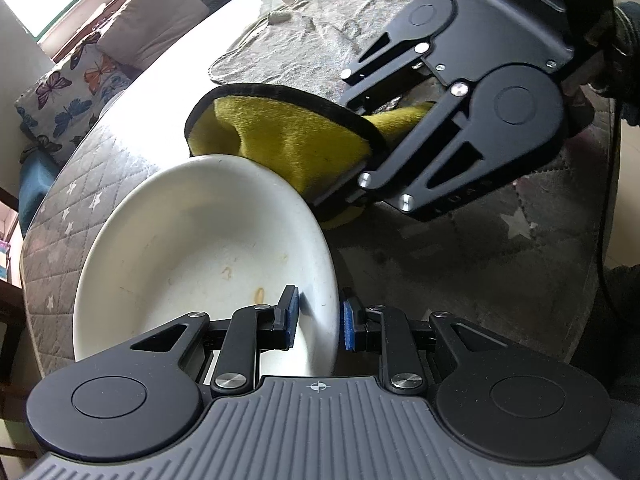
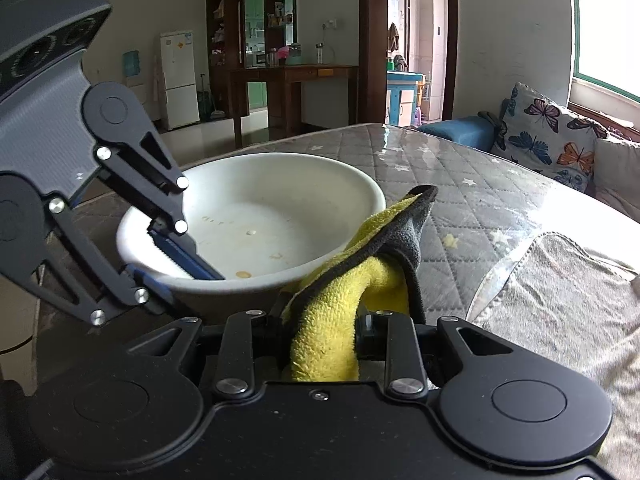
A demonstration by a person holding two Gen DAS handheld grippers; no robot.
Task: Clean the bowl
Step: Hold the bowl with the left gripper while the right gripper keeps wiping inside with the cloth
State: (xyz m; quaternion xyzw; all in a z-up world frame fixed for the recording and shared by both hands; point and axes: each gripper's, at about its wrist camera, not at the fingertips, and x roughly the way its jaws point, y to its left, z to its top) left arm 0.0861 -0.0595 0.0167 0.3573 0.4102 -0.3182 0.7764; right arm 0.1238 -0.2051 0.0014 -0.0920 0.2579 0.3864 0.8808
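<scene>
A living room with a refrigerator and dark wooden shelving at the far wall; in the foreground, a table covered by a grey quilted, star-printed cloth under clear plastic (image 2: 500,200), with a butterfly-print cushion (image 2: 552,136) on seating beside it and a grey towel (image 1: 320,32) lying flat on the tabletop.

The round white bowl (image 1: 192,248) stands upright on the table near its edge. Small brownish residue marks (image 1: 260,293) dot its inner floor.

The left gripper (image 1: 318,318) pinches the bowl's near rim, one blue pad inside the wall and one outside, jaws nearly closed on the thin wall; it serves as the anchor.

The right gripper (image 2: 320,320) is clamped on a bunched yellow microfibre cloth with black edging (image 2: 336,320), jaws narrowed around the wad. The free end of the cloth drapes over the far rim of the bowl, seen from the left wrist, touching the rim but not yet reaching the stained floor.

Judged step: bringing the cloth into the bowl to wipe. To do it well, the cloth should probably be lowered past the rim until its pile, not the gripper's hard fingers, presses the floor, then swept across the marks. The left grip should hold firm, since pressure on one side could tip or slide a light bowl.
</scene>
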